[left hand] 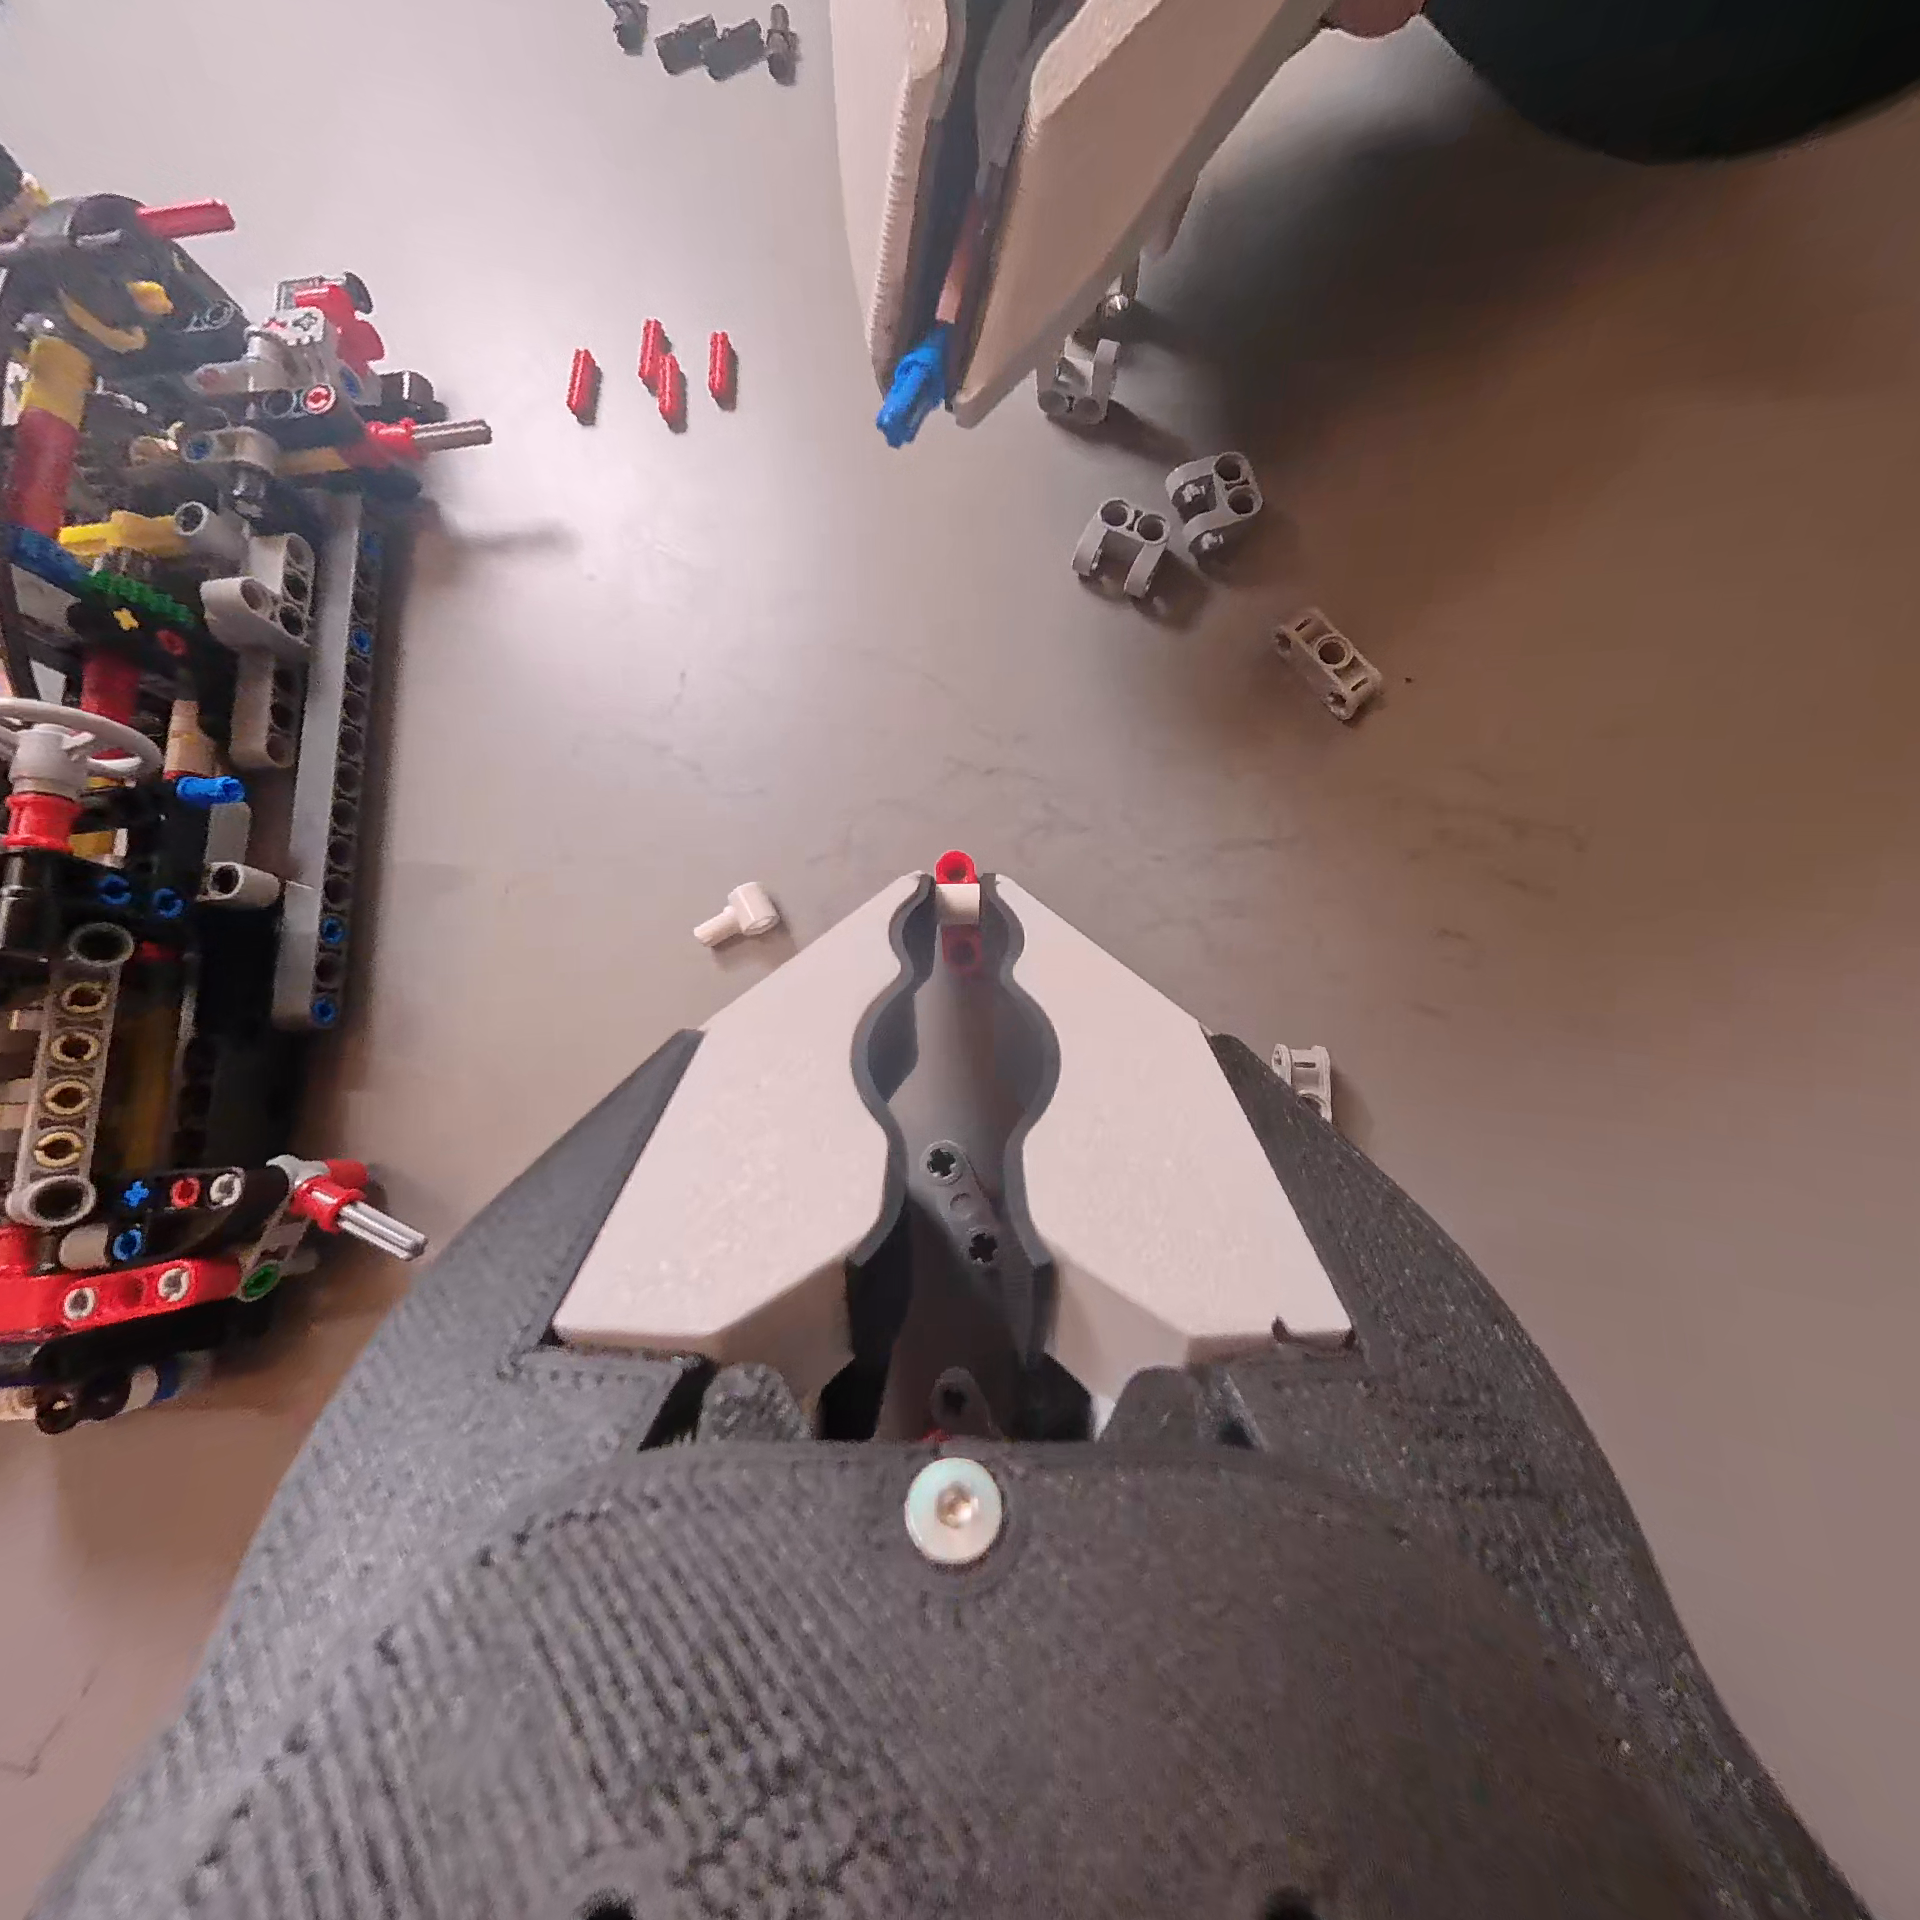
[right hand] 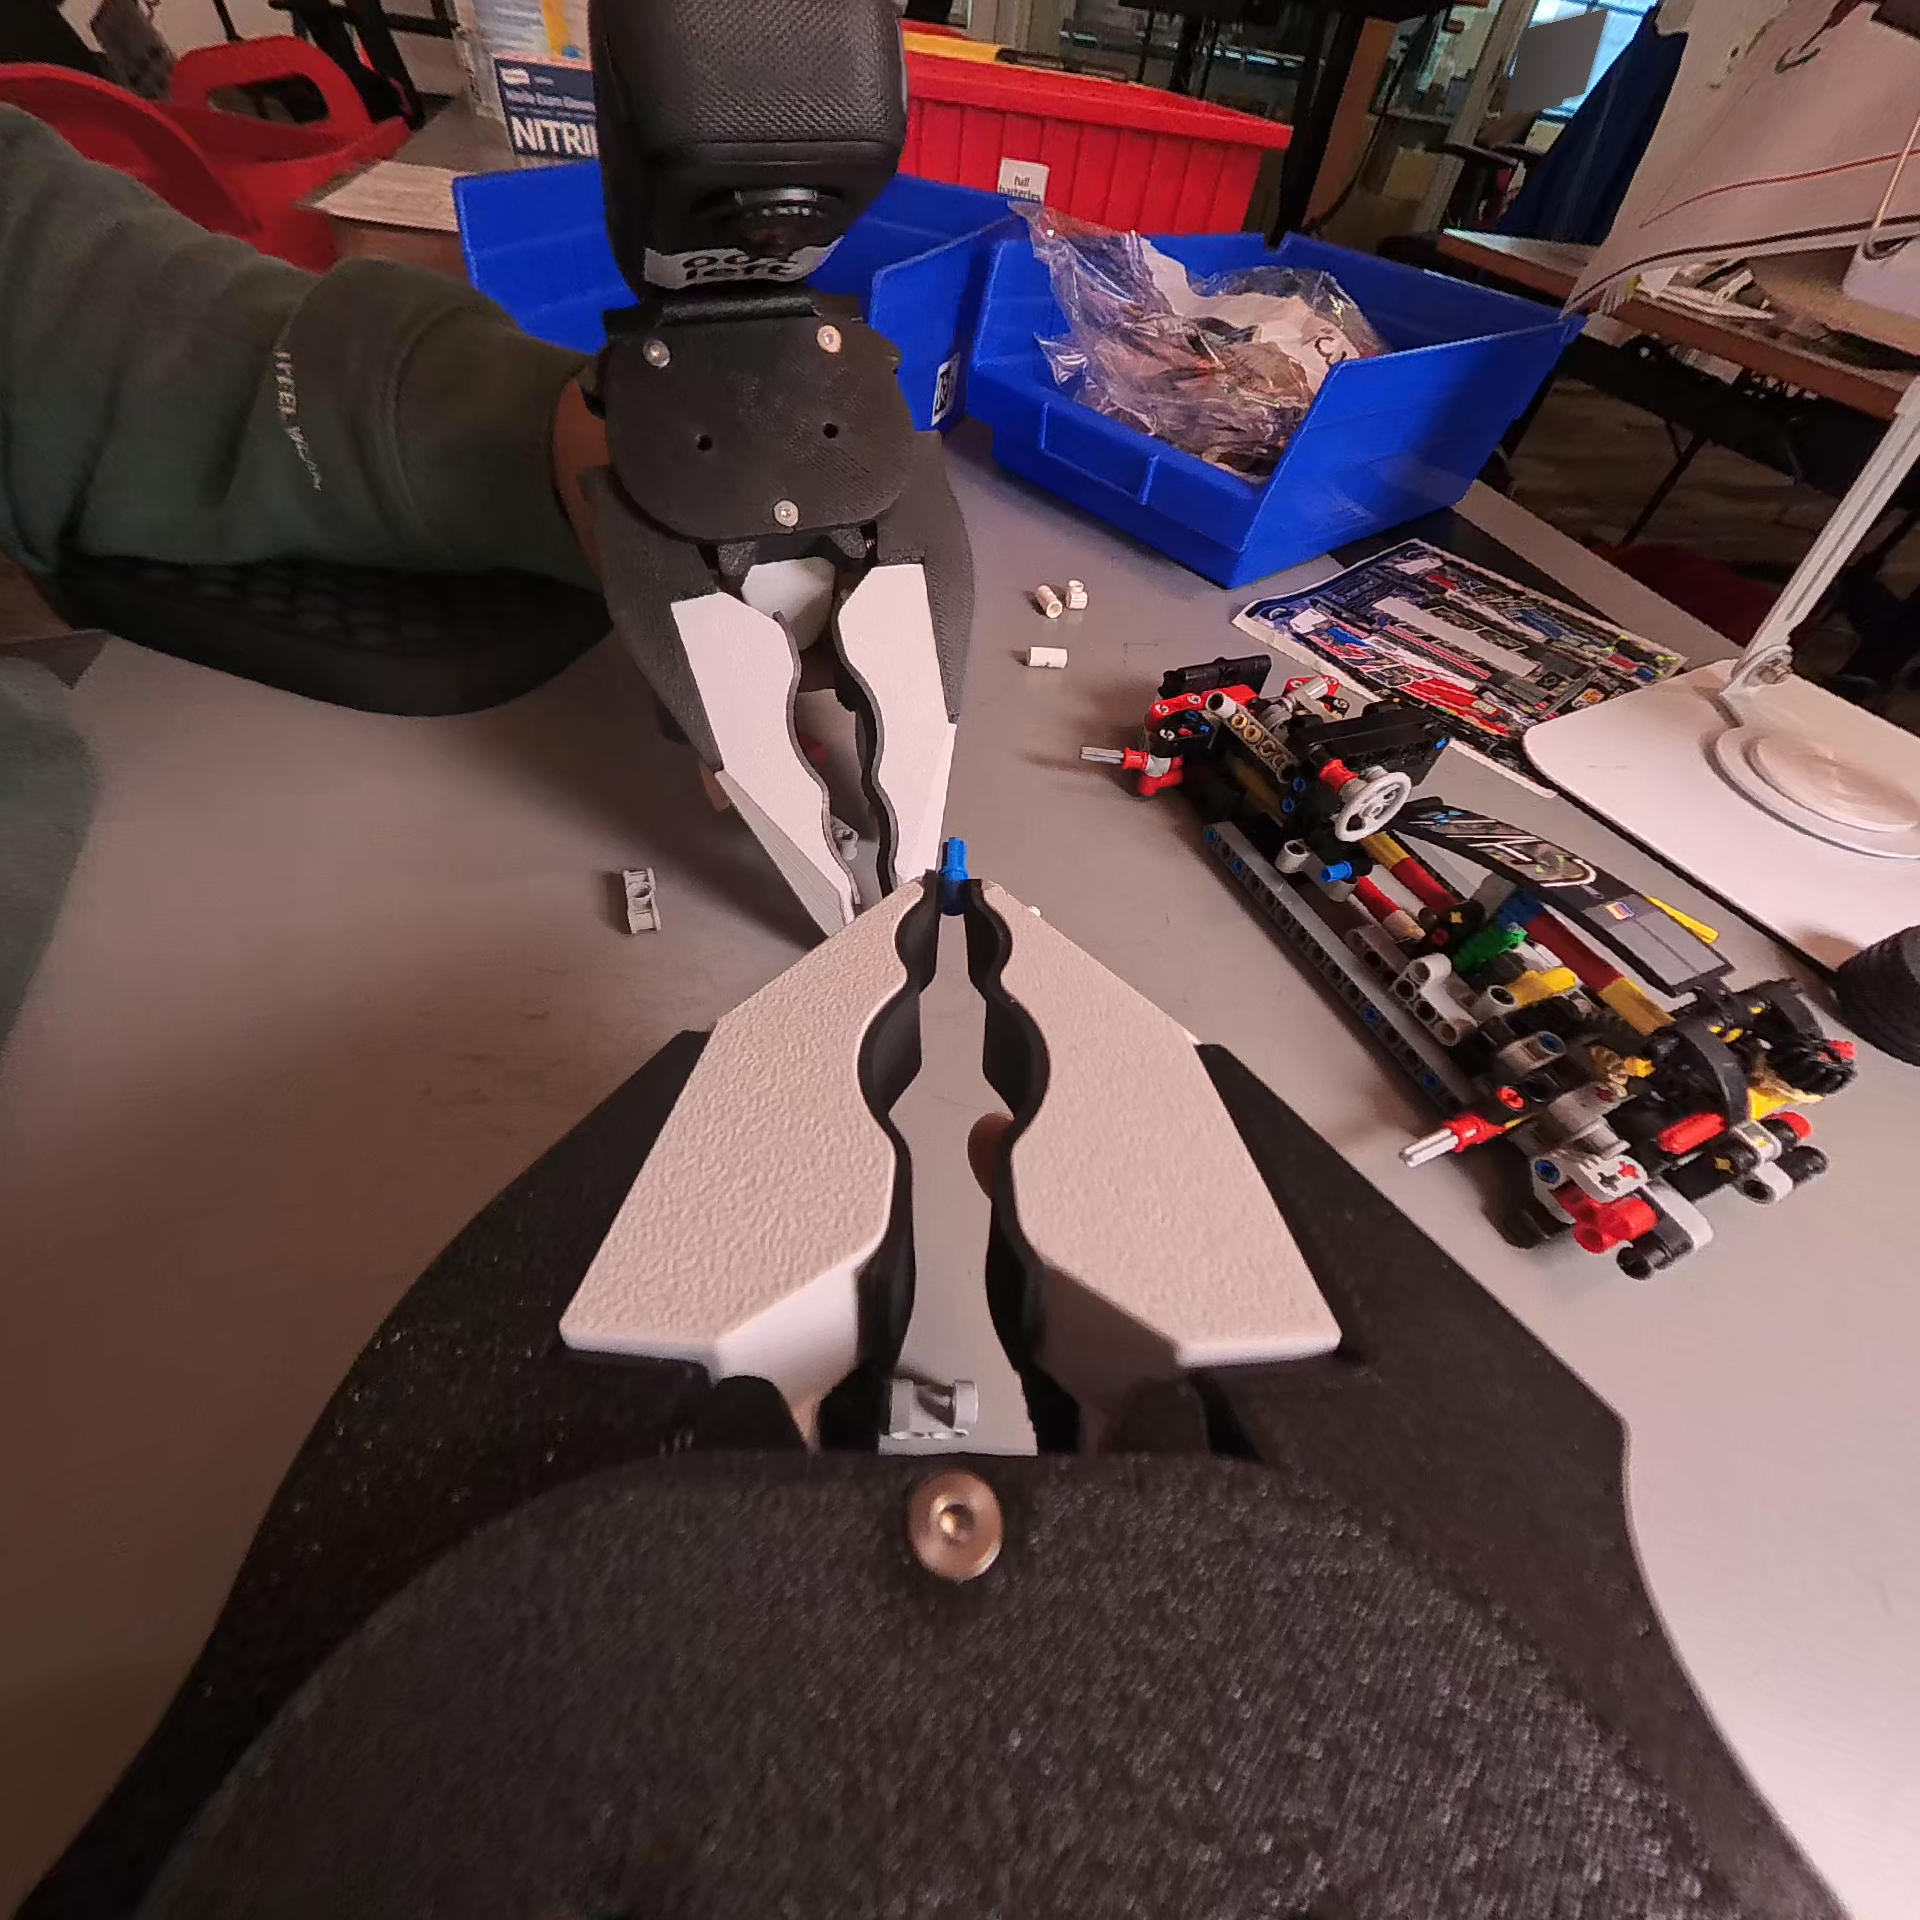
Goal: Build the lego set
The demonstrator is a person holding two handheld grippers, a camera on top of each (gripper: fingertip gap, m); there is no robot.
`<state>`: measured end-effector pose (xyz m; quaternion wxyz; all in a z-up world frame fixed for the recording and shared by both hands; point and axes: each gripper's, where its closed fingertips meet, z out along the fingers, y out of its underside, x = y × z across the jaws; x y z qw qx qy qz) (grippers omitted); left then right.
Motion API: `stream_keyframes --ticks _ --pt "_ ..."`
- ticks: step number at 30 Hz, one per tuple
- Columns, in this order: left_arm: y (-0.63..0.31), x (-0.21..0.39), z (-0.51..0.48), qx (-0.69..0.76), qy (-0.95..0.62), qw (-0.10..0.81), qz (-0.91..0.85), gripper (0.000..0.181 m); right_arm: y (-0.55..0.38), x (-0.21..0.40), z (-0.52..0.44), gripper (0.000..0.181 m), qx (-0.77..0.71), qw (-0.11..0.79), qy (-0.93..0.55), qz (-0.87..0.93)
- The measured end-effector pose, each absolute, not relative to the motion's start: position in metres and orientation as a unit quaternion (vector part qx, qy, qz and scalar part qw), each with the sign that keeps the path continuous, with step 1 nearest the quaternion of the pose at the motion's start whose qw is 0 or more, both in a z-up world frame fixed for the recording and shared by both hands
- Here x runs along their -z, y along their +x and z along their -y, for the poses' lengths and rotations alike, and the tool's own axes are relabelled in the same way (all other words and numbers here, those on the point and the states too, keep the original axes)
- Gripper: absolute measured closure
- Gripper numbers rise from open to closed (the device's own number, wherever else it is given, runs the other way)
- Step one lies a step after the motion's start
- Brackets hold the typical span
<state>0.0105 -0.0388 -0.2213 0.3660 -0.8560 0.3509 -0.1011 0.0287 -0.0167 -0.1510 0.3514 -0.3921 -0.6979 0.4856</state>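
My left gripper point(left hand: 958, 883) is shut on a small assembly: a dark grey beam point(left hand: 961, 1205) runs down between the fingers, and a white connector with a red pin point(left hand: 957, 878) sticks out at the tips. My right gripper point(right hand: 951, 888) is shut on a blue pin point(right hand: 953, 864) that pokes out of its tips. In the left wrist view the right gripper point(left hand: 930, 384) hangs at the top with the blue pin point(left hand: 912, 390). In the right wrist view the left gripper's fingers point(right hand: 748, 707) point down just beyond the blue pin. The part-built lego car point(left hand: 156, 727) lies on the left.
Red pins point(left hand: 655, 374), grey connectors point(left hand: 1164, 520), black pins point(left hand: 717, 42) and small white pieces point(left hand: 740, 912) lie loose on the table. In the right wrist view the car point(right hand: 1455, 956), a sticker sheet point(right hand: 1455, 644), blue bins point(right hand: 1403, 457) and a white lamp base point(right hand: 1766, 769) are at the right. Some 8 centimeters of space lies between my two pairs of fingers. The car point(right hand: 1455, 956) is about 15 centimeters from both grippers' fingertips. Look for it in the left wrist view point(left hand: 188, 601) too.
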Motion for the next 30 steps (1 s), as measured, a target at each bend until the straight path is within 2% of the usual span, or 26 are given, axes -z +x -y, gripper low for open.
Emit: stream_keyframes --ticks 4,11,16,20,24,30 --pt "0.011 0.215 0.037 0.105 -0.847 0.396 -0.338 0.175 0.028 0.151 0.017 0.178 -0.485 0.354 -0.393 0.696" --pt "0.005 0.141 0.034 0.278 -0.762 0.550 -0.198 0.176 0.027 0.131 0.008 0.178 -0.531 0.370 -0.403 0.647" --pt "0.003 0.116 0.042 0.343 -0.715 0.589 -0.157 0.176 0.026 0.130 0.009 0.178 -0.540 0.369 -0.406 0.639" --pt "0.003 0.133 0.041 0.301 -0.748 0.565 -0.175 0.176 0.025 0.135 0.011 0.178 -0.531 0.368 -0.406 0.646" --pt "0.002 0.181 0.040 0.155 -0.825 0.479 -0.257 0.176 0.023 0.135 0.006 0.178 -0.526 0.372 -0.416 0.641" --pt "0.008 0.220 0.045 0.111 -0.867 0.379 -0.304 0.175 0.022 0.128 -0.016 0.178 -0.512 0.399 -0.437 0.623"
